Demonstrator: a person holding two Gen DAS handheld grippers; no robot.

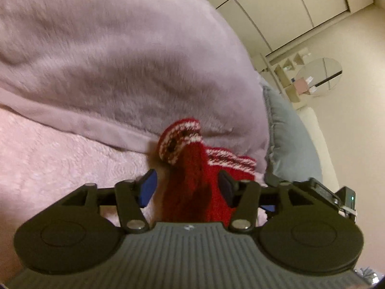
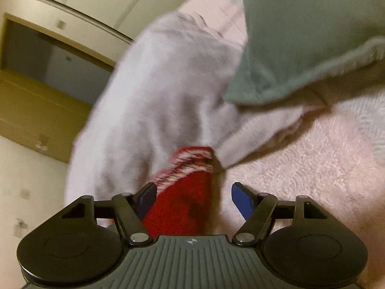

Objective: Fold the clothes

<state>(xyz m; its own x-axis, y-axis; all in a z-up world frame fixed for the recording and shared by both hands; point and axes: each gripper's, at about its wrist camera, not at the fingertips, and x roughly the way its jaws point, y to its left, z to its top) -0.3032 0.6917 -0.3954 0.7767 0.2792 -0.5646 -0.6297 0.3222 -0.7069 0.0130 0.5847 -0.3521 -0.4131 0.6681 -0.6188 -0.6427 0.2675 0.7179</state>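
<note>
A red knitted garment [image 1: 192,168] with red-and-white striped trim lies bunched on the pink bed cover [image 1: 60,163], against a lilac fleece blanket [image 1: 108,60]. My left gripper [image 1: 186,189] is open, its blue pads either side of the red fabric, which runs back between the jaws. In the right wrist view the same red garment [image 2: 185,204] lies between the jaws of my right gripper [image 2: 195,201], which is open; the fabric touches the left pad and stands clear of the right pad. The striped edge [image 2: 190,163] tucks under the lilac blanket [image 2: 156,96].
A grey-green pillow [image 1: 288,139] lies right of the blanket; it also fills the upper right of the right wrist view [image 2: 300,36]. Wardrobe doors [image 1: 288,7], a round mirror [image 1: 317,77] and shelves stand beyond the bed. A brown door [image 2: 36,101] is at left.
</note>
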